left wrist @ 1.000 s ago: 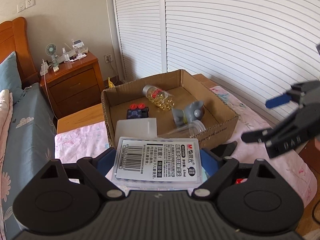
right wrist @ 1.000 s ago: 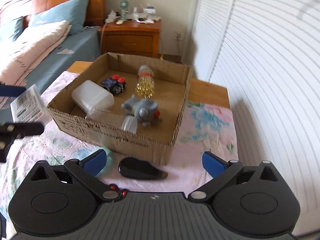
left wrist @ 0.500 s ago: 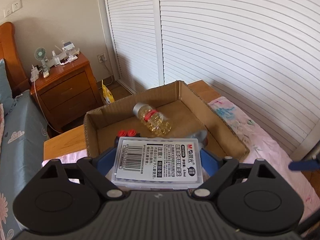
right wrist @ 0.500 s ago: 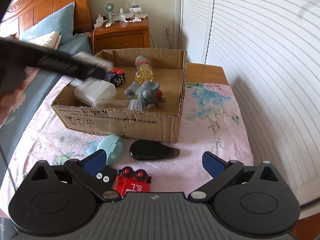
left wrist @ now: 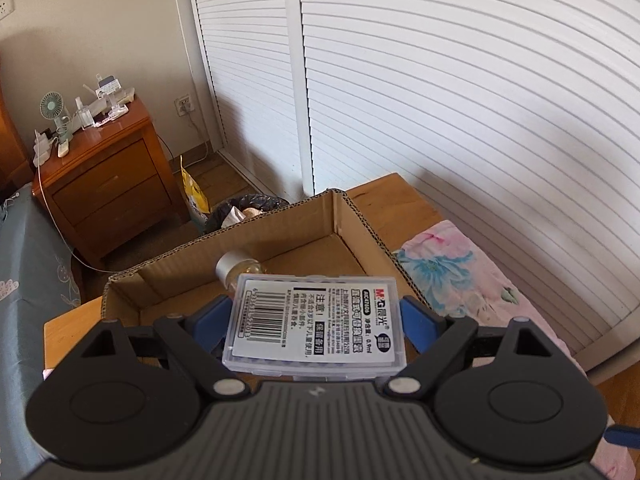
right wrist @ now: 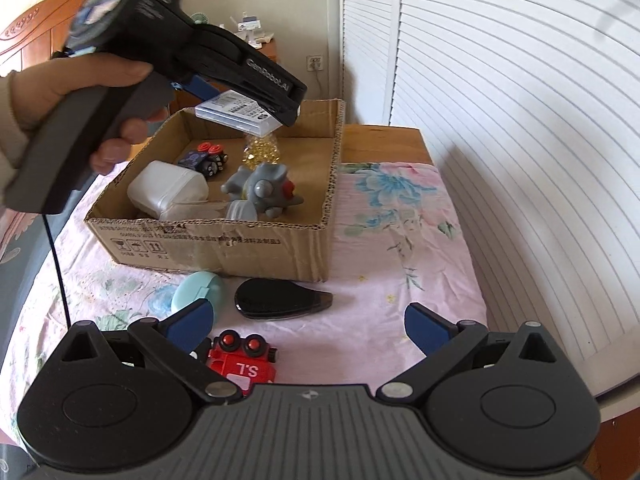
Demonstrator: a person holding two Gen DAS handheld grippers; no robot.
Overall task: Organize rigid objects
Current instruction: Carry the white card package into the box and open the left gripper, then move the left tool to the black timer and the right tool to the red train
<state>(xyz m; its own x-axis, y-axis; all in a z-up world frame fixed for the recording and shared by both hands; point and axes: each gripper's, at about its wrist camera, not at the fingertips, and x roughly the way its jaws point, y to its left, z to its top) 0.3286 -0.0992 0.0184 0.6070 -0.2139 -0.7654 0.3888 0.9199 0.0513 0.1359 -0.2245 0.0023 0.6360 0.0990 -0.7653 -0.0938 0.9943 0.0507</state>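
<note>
Currently: left hand-held gripper clamps a clear plastic case above the cardboard box.
Case's long axis spans the jaws; box floor lies directly beneath; right hand-held gripper gapes empty, nearer.

we are seeing the cardboard box sitting on the cloth-covered table, with the nightstand standing behind it and the slatted doors running along its right. inside the box, the plastic jar is lying at the left, the toy shark to its right, and the small toy car and the capsule bottle behind them. the labelled case is hanging above the box's far end, while in front of the box the round case is lying left of the flat oval case, and the toy train is sitting nearest to us.
</note>
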